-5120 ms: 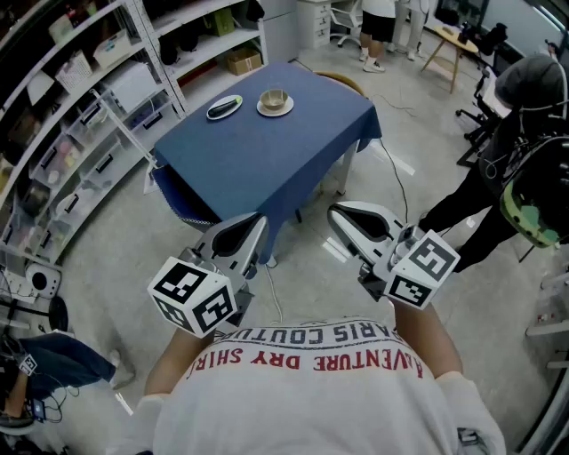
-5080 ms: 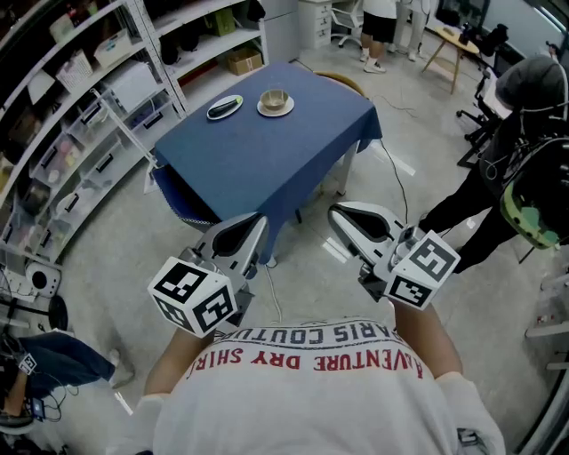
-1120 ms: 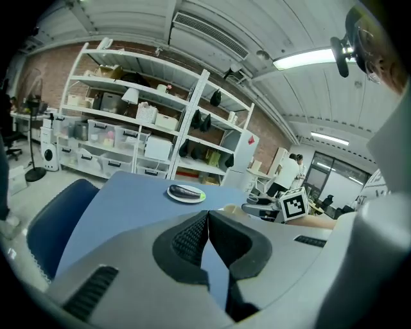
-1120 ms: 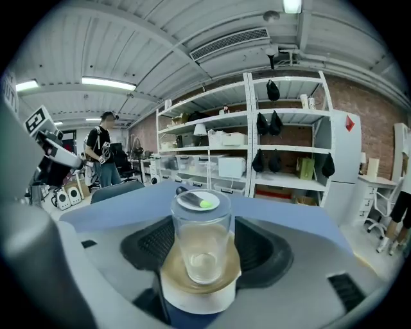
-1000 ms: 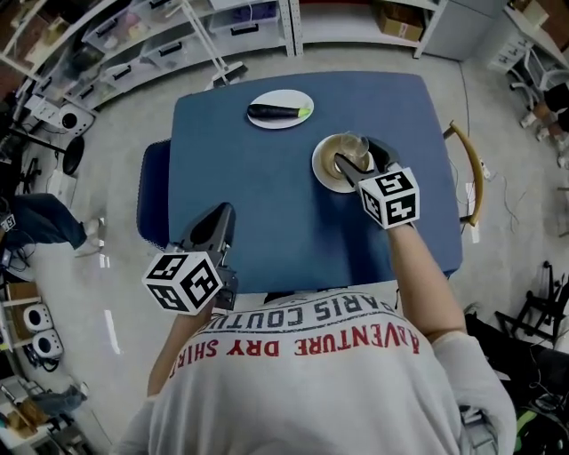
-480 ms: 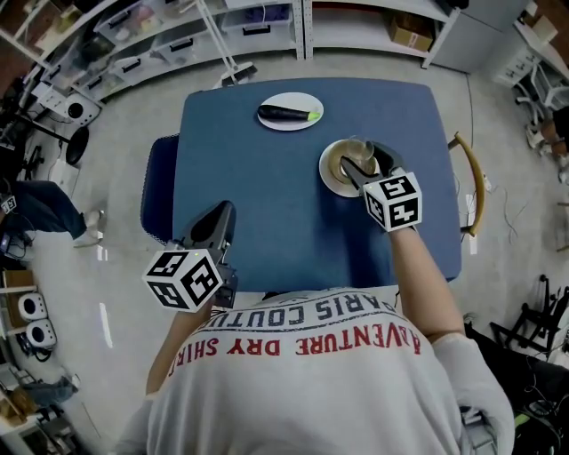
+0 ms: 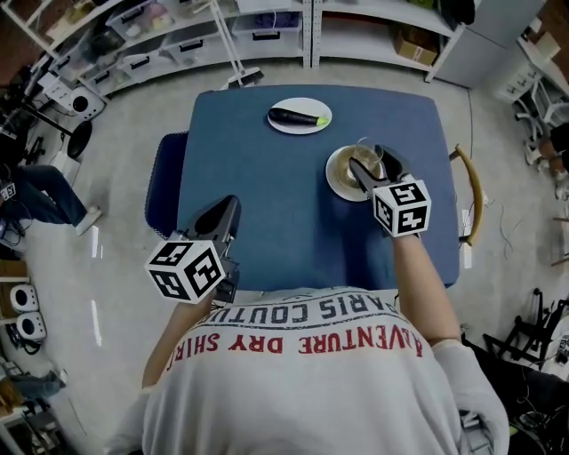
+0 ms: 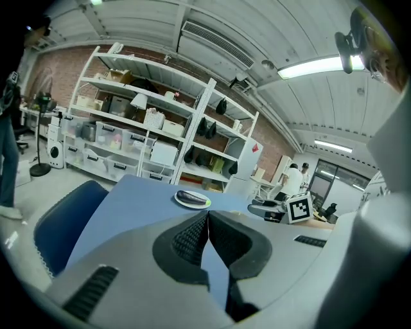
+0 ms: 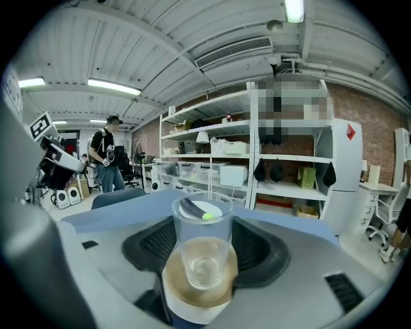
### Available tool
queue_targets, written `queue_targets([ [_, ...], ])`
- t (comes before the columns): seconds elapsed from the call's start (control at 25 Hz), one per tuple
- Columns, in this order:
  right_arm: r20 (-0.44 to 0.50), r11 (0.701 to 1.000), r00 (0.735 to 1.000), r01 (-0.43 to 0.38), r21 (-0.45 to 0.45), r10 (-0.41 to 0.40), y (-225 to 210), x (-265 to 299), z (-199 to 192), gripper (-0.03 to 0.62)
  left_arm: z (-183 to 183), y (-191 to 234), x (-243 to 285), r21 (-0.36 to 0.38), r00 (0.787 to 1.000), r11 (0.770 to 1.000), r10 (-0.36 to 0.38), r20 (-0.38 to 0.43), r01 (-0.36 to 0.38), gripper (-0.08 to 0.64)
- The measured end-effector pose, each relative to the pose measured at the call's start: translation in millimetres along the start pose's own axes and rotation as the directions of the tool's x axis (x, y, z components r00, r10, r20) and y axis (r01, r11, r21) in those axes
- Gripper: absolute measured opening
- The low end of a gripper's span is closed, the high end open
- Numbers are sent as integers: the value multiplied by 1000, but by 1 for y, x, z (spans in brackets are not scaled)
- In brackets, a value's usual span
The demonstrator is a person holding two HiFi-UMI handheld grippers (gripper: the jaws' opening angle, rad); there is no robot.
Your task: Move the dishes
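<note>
**Right claw on the glass, left claw empty**
The right claw [image 9: 202, 239] looks closed onto the upright glass [image 9: 201, 225], a pad at each wall. The glass stands on the saucer [image 7: 340, 180], on the blue surface [image 7: 267, 187]. Beyond the saucer and to its left lies the aubergine plate [image 7: 300, 116]. The left claw [image 8: 207, 234], pressed shut on nothing, hangs well left of the saucer, so the right claw is nearer.

Blue chair [image 7: 164, 191] at table's [image 7: 267, 200] L edge; shelving [image 7: 267, 19] behind; prob. wooden chair [image 7: 474, 194] R side.
</note>
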State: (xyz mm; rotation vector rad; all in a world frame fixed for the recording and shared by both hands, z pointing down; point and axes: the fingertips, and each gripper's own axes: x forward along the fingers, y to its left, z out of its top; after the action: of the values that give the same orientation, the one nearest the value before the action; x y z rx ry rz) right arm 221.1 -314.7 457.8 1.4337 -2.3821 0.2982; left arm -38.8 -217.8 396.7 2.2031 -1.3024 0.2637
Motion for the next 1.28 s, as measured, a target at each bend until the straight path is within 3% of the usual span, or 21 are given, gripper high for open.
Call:
queue_targets([
  [0.36, 66, 999, 998, 11, -43, -8, 20, -17, 50, 275, 5, 1, -8, -4, 999, 999, -37, 21, 37, 28],
  [0.64, 81, 998, 996, -30, -50, 34, 54, -11, 70, 275, 9, 9, -17, 1, 998, 999, -54, 27, 54, 28],
  [1.28, 36, 994, 994, -99, -45, 100, 151, 23, 55, 275, 9, 56, -55, 21, 997, 997, -79, 5, 79, 28],
])
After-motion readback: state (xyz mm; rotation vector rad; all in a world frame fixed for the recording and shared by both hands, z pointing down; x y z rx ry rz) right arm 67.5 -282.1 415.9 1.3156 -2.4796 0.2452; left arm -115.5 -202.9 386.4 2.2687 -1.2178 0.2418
